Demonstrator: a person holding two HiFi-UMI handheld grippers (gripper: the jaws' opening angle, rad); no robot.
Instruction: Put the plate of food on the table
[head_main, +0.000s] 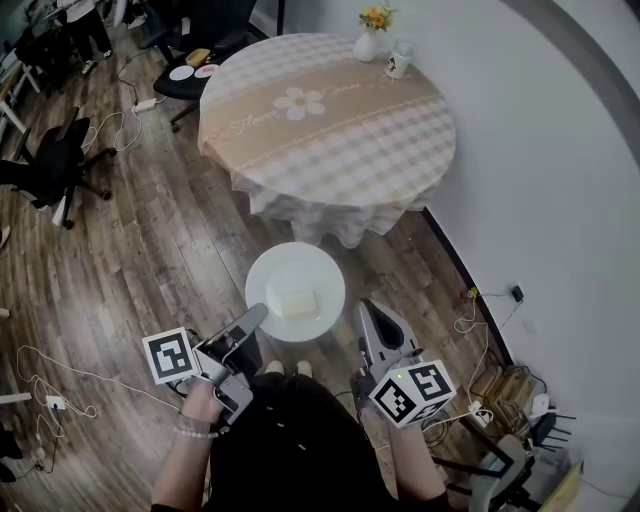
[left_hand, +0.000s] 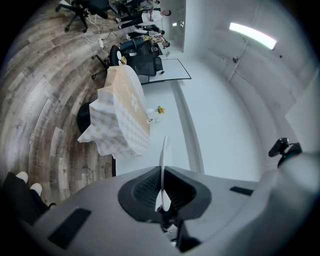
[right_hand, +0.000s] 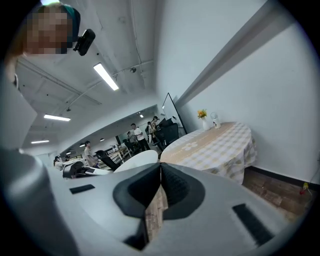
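Plate (head_main: 282, 268) (food (head_main: 297, 303) on it) hangs clamped by its rim in left gripper (head_main: 257, 313); right gripper (head_main: 366, 306), closed empty, sits just beside.

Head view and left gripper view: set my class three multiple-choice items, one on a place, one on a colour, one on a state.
1. The plate is: A held over the floor, short of the table; B on the table; C on a chair.
2. The flowers in the vase are: A red; B blue; C yellow.
3. The left gripper is: A open, empty; B shut on the plate's rim; C out of view.
Answers: A, floorboards surround it; C, yellow blooms; B, rim edge-on between closed jaws.
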